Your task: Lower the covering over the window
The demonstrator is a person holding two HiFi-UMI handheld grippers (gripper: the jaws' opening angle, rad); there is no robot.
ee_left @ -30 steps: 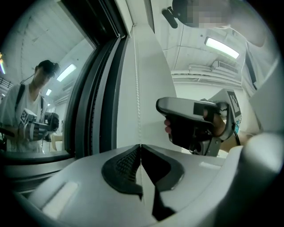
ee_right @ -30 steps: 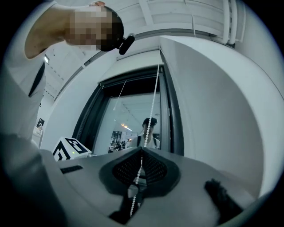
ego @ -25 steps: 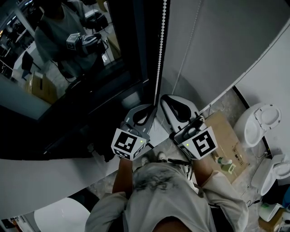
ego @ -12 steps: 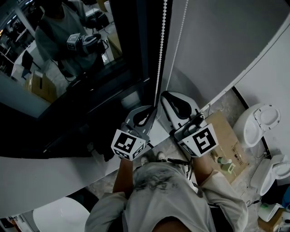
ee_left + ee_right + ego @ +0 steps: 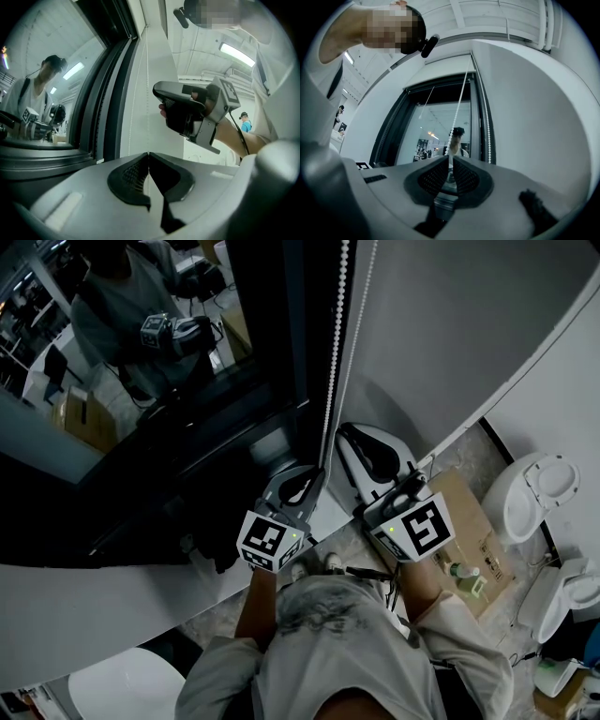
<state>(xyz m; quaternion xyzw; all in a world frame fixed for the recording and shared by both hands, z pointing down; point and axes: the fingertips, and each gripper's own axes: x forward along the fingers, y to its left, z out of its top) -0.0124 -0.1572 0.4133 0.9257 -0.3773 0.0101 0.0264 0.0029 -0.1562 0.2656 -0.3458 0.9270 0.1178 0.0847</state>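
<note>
Right gripper view blurs contact: right gripper point(image 5: 449, 157) barely parted round bead chain point(image 5: 461, 93), left gripper point(image 5: 148, 153) pinching it.

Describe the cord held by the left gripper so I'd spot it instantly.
Find the dark-framed window; two white bead chains hang along its right edge. It is the left chain, which runs down into the shut left gripper; the right chain does not.

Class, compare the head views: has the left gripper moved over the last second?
Yes. The left gripper, shut on the bead chain, has shifted slightly down the head view, away from the dark window frame.
</note>
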